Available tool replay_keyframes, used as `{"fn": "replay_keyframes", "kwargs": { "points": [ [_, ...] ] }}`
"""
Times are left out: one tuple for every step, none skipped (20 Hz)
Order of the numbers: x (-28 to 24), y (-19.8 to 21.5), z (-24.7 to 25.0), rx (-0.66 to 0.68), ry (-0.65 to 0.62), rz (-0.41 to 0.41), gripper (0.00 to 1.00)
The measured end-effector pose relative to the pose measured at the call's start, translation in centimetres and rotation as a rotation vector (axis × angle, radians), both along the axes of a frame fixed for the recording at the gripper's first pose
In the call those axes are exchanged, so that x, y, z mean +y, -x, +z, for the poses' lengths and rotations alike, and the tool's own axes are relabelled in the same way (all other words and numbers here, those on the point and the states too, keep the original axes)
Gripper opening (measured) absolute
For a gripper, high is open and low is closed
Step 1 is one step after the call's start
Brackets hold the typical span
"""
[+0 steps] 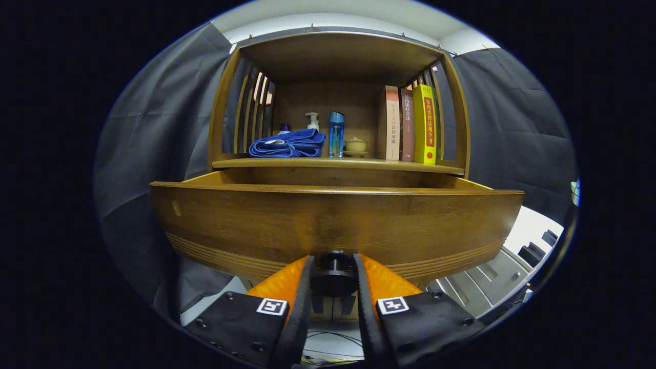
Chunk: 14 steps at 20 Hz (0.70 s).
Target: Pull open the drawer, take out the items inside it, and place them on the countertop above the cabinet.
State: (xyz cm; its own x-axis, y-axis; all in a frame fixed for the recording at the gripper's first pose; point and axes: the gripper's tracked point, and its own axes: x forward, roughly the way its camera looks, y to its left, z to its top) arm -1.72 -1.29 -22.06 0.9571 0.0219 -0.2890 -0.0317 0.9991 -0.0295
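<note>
A wooden drawer point(333, 220) stands pulled out of the cabinet, its curved front facing me. A dark round knob point(333, 279) juts from the middle of that front near its lower edge. My gripper point(333, 269) is shut on the knob, one finger pressing each side. The drawer's inside is hidden behind its front panel. Above it lies the countertop point(338, 164), a wooden shelf with slatted sides and a roof.
On the countertop sit a folded blue towel point(288, 143), a white pump bottle point(312, 122), a blue bottle point(336, 134), a small lidded cup point(354, 146) and three upright books point(412, 125). A grey-white ribbed surface point(492, 279) lies low to the right.
</note>
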Motion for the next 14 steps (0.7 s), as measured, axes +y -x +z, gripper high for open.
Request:
{"fn": "replay_keyframes", "kwargs": {
  "points": [
    [0.0,0.0,0.0,0.002,-0.001,0.002,0.52],
    [0.2,0.0,0.1,0.003,-0.002,0.007,0.54],
    [0.6,0.1,0.0,0.005,-0.003,0.016,0.55],
    [1.0,0.1,0.0,0.007,-0.004,0.028,0.58],
    [1.5,0.1,-0.1,0.008,-0.002,0.04,0.61],
    [1.7,0.2,-0.1,0.009,0.001,0.046,0.65],
    [1.9,0.3,-0.2,0.011,-0.001,0.051,0.69],
    [1.8,0.3,0.1,0.005,0.0,0.05,0.72],
    [1.6,0.2,0.6,-0.006,0.003,0.043,0.76],
    [1.1,0.1,1.7,-0.028,0.006,0.03,0.79],
    [0.7,0.0,3.2,-0.059,0.005,0.021,0.83],
    [0.4,-0.3,5.1,-0.093,0.003,0.012,0.87],
    [0.3,-0.6,7.1,-0.127,0.001,0.01,0.9],
    [0.2,-0.8,9.2,-0.16,0.001,0.009,0.94]
  ]
}}
